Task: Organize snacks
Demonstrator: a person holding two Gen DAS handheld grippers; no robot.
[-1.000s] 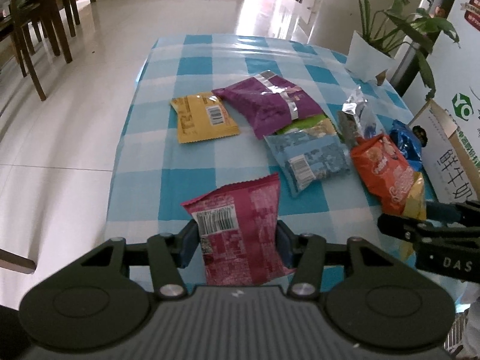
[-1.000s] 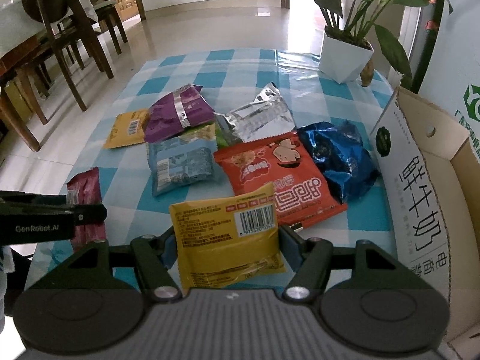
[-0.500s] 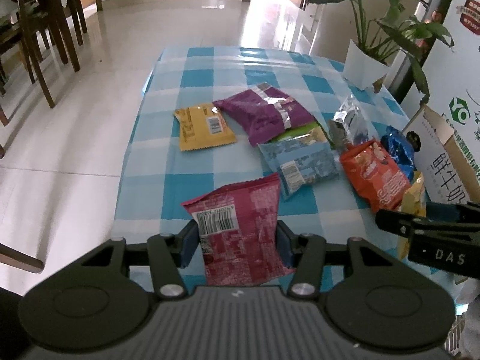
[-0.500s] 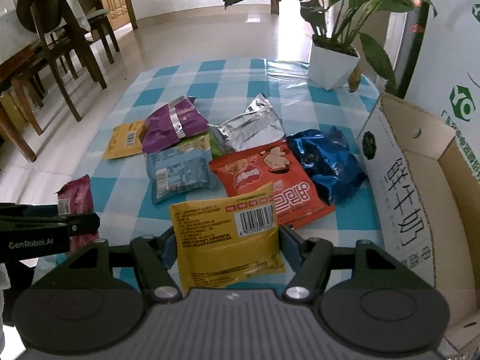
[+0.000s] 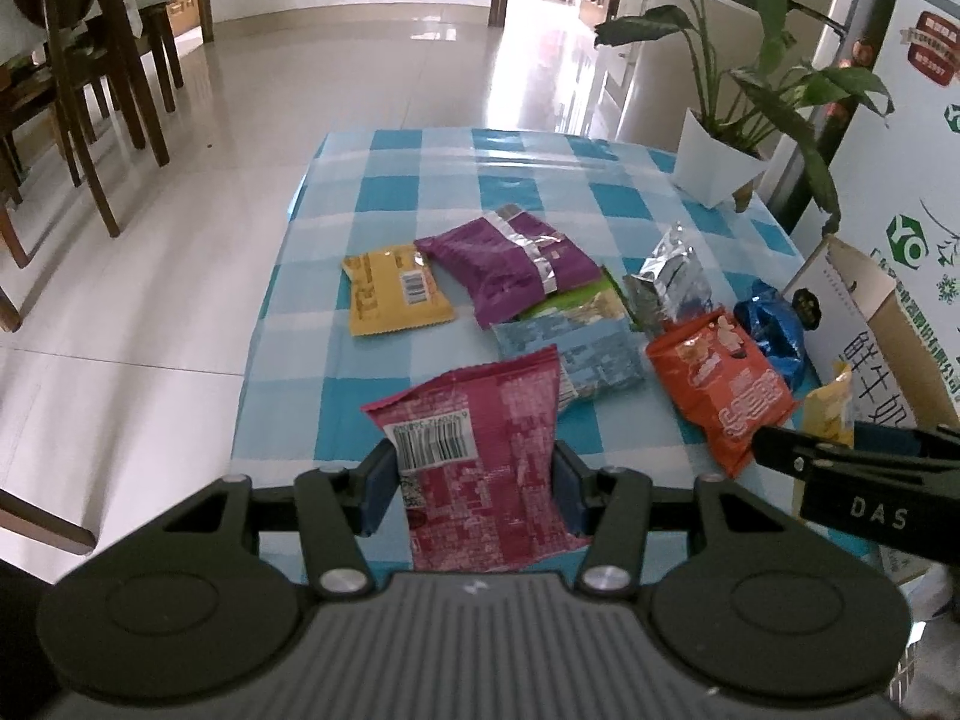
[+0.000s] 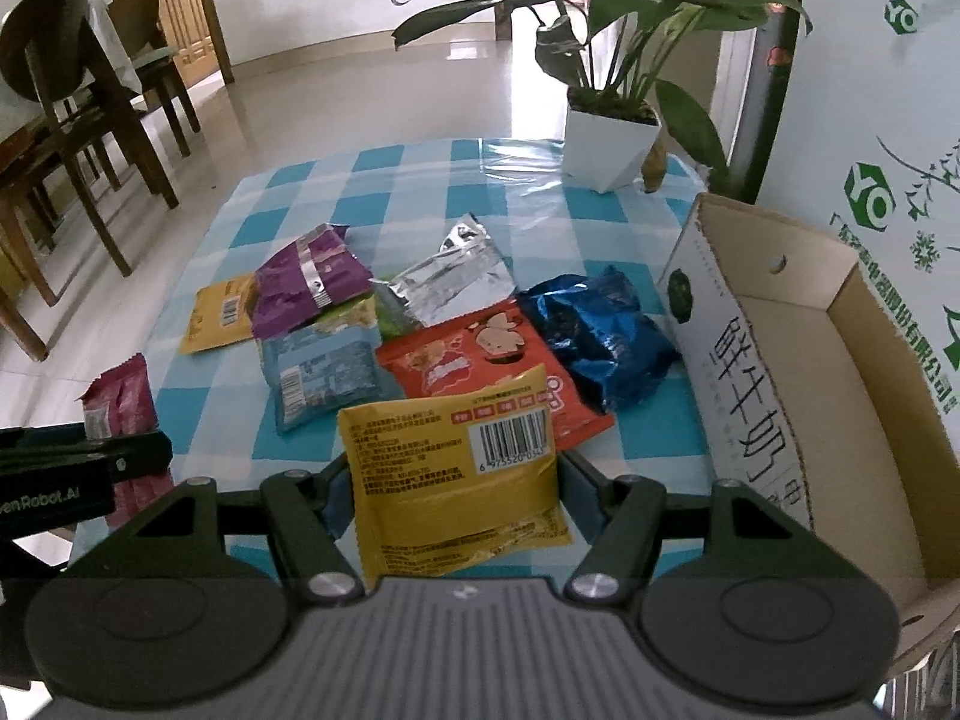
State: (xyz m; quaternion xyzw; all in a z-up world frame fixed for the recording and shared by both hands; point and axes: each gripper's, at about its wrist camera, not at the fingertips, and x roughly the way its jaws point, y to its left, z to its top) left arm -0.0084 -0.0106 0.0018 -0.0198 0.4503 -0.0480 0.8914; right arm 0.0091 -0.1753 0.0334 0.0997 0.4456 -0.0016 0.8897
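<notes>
Left-wrist view: left gripper [image 5: 474,489] is clamped on a pink-red snack packet [image 5: 480,468], long axis running forward along the fingers, held above the near edge of the checked table [image 5: 420,192]; the cardboard box [image 5: 864,324] shows only as a sliver at the table's right edge. Right-wrist view: right gripper [image 6: 450,483] is closed on a yellow packet [image 6: 456,468], and only here does the box's open interior show, just right of this gripper, so the right hand is judged nearer.
</notes>
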